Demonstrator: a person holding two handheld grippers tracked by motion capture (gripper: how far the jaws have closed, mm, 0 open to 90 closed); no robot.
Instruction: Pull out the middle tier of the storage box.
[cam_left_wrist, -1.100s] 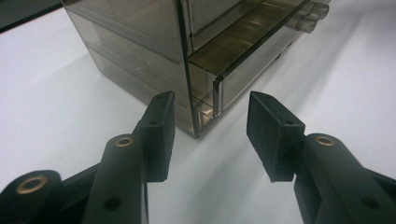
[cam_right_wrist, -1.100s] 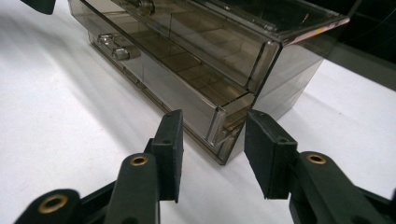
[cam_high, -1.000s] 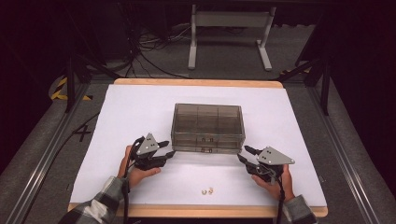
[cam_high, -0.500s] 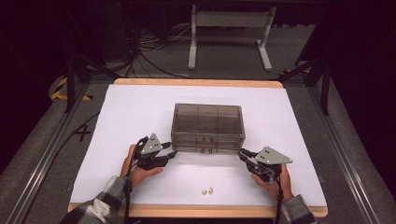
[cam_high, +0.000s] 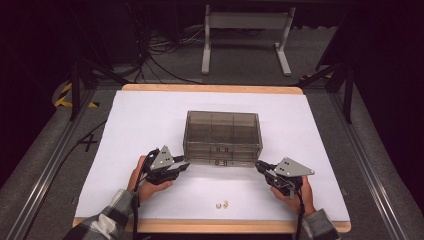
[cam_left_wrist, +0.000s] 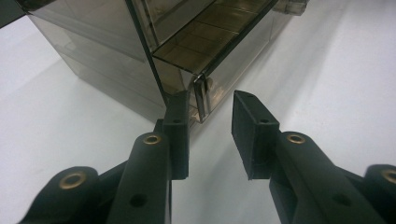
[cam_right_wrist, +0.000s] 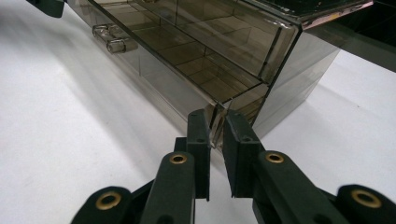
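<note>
Drawers make up the front of a smoky clear plastic box that stands near the middle of the white sheet covering the table, its handles facing the person. At the near left corner of that box sits the left gripper, held in a hand with a plaid sleeve, and in the left gripper view its jaws have just been closing; a gap is left between them, and the corner edge of the bottom drawer stands in that gap, hard against or just beside one pad, while the other pad stands apart from it. At the near right corner of the box sits the right gripper, and in the right gripper view its jaws have drawn nearly together, pinching the thin clear corner edge of the bottom drawer between the pads. The drawer handles lie farther along the front of the box in that view. Two small pale beads rest on the sheet in front of the box, well apart from it, nearer the table's wooden front edge and between the two hands.
</note>
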